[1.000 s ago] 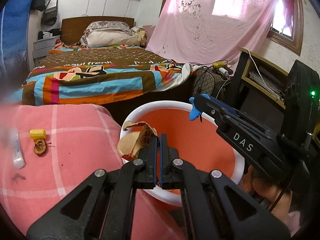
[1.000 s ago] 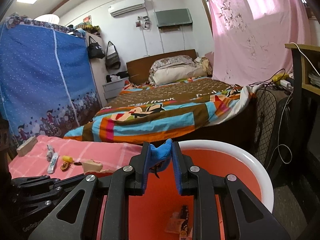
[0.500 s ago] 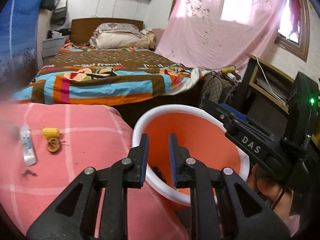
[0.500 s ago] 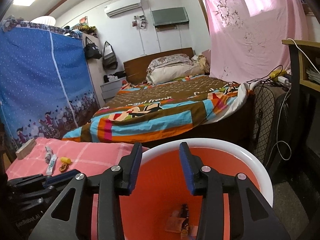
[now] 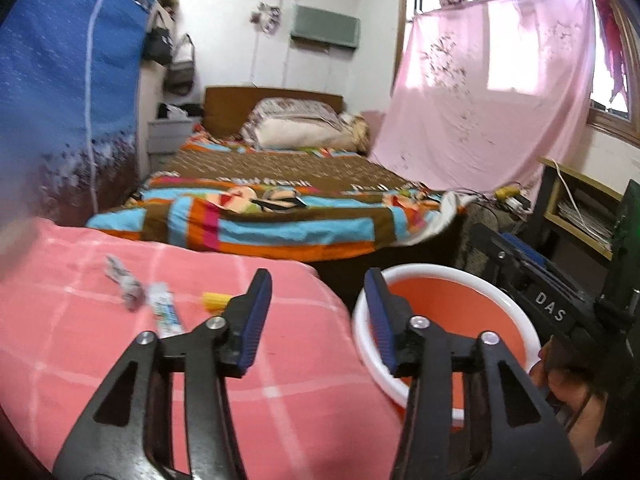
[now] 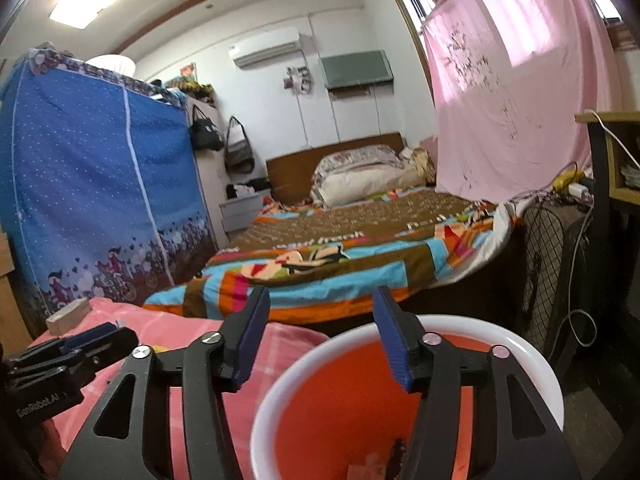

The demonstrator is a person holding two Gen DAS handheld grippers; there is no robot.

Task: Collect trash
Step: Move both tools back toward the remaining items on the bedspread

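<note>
An orange bin with a white rim [image 5: 440,270] stands at the right edge of a pink checked table [image 5: 100,352]; it also shows in the right wrist view [image 6: 480,326]. My left gripper [image 5: 318,316] is open and empty, above the table's right edge beside the bin. My right gripper [image 6: 320,334] is open and empty over the bin's near rim. Trash lies in the bin's bottom [image 6: 384,460]. On the table lie a crumpled wrapper [image 5: 120,280], a small tube [image 5: 166,312] and a yellow piece [image 5: 216,300].
A bed with a striped cover [image 5: 280,216] stands behind the table. A blue fabric wardrobe [image 6: 92,184] is at the left. A fan grille [image 6: 548,252] and a desk with cables are at the right. A wooden block [image 6: 68,314] lies on the table's far left.
Both grippers opened: the left let go of the brown wrapper, the right of the blue scrap, over the bin. Both grippers have since opened wider, and the left swung left, towards the table.
</note>
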